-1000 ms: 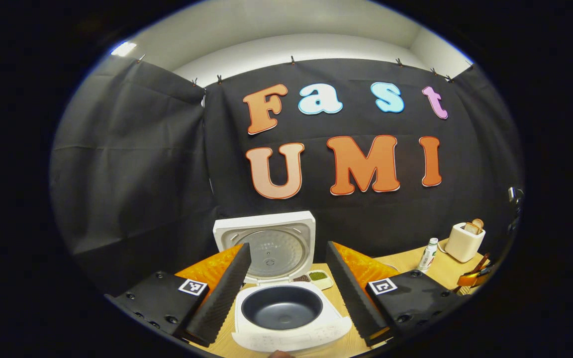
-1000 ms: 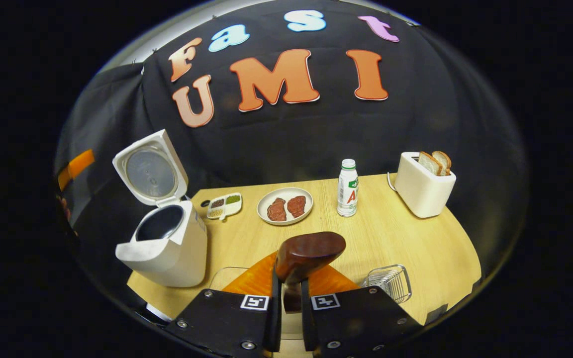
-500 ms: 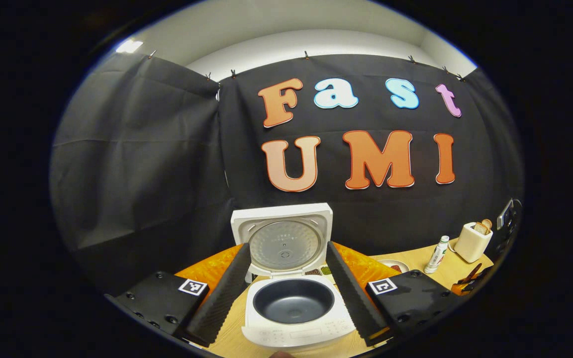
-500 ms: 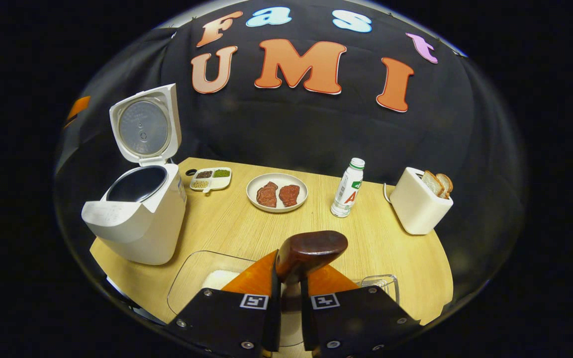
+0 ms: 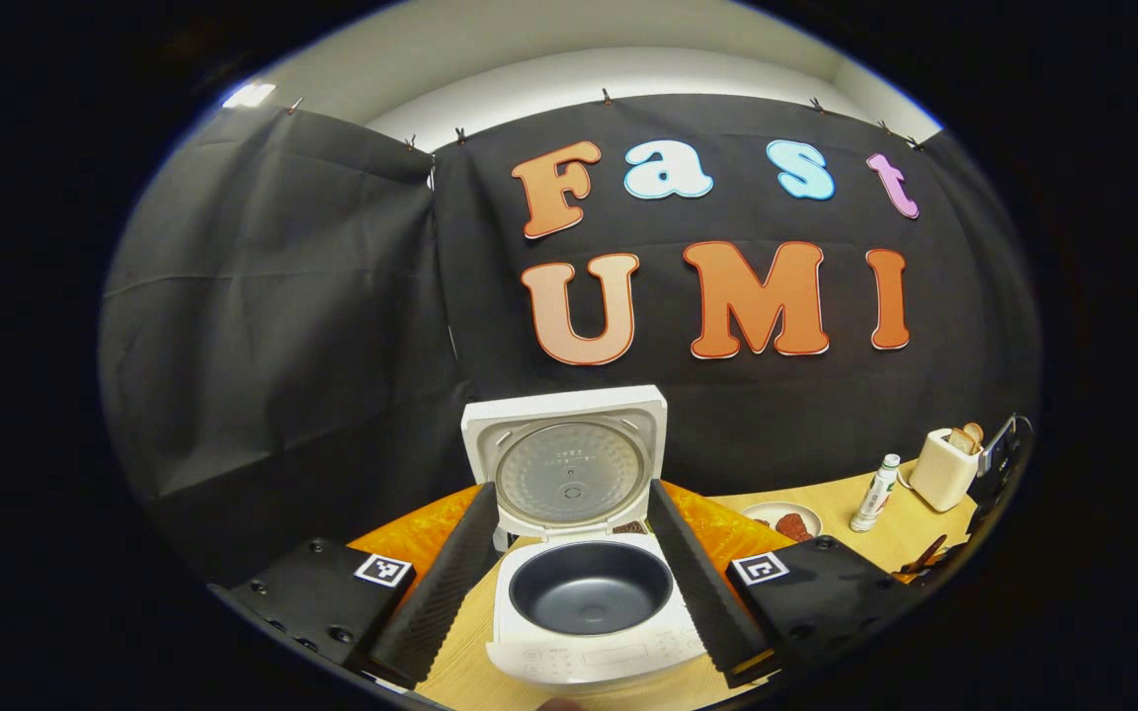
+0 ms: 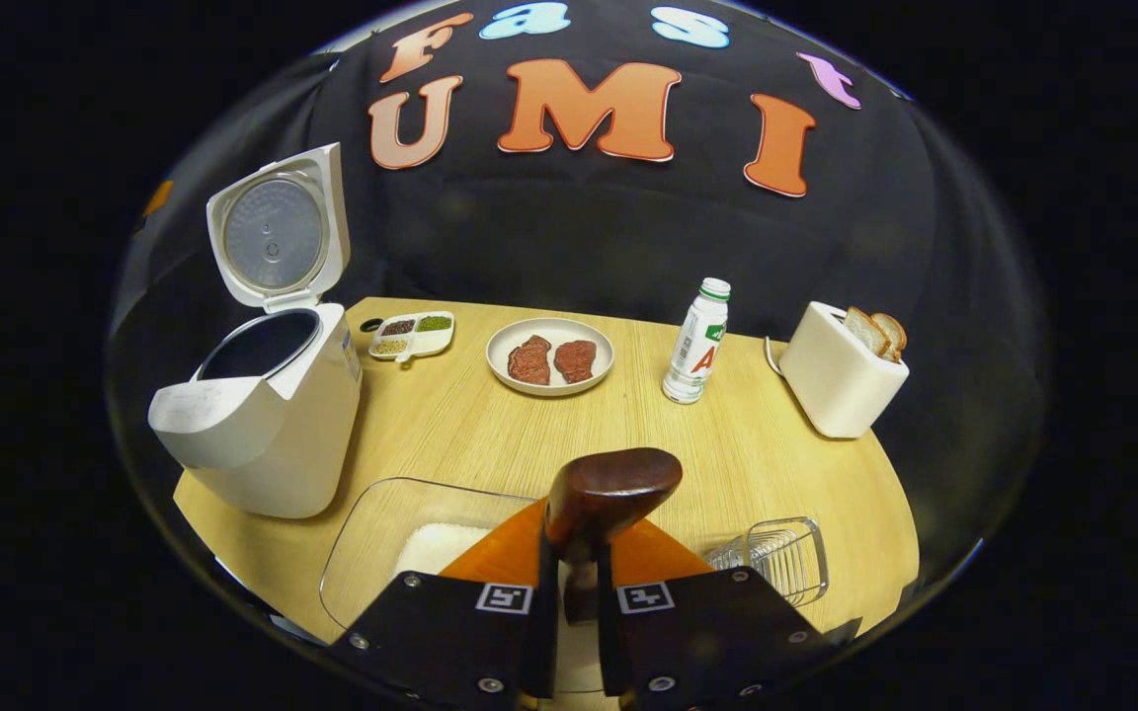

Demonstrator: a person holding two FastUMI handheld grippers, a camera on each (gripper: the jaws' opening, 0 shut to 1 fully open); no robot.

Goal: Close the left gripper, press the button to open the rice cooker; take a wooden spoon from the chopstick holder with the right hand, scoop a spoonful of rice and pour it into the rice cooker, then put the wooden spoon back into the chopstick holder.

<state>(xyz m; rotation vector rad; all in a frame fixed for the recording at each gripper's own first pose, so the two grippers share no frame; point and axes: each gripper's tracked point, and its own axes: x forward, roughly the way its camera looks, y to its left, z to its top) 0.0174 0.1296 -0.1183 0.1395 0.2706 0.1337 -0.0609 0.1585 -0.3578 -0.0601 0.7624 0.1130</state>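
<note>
Left gripper view: my left gripper (image 5: 574, 568) has jaws spread wide, straddling the rice cooker (image 5: 589, 602); lid up, dark inner pot bare.

Right gripper view: my right gripper (image 6: 571, 592) is clamped on the wooden spoon (image 6: 609, 489), handle running along the fingers, bowl pointing away toward the table's (image 6: 757, 454) far edge. Clear container (image 6: 381, 538) at near edge holds white rice (image 6: 436, 548). Wire chopstick holder (image 6: 776, 558) near right edge. Cooker at left edge.

your surface (image 6: 490, 434): rice cooker (image 6: 263, 415) at left, lid up; behind it a divided dish (image 6: 413, 334), then plate (image 6: 550, 355), bottle (image 6: 697, 341), toaster (image 6: 841, 370) rightward; rice container (image 6: 401, 538) in front.
</note>
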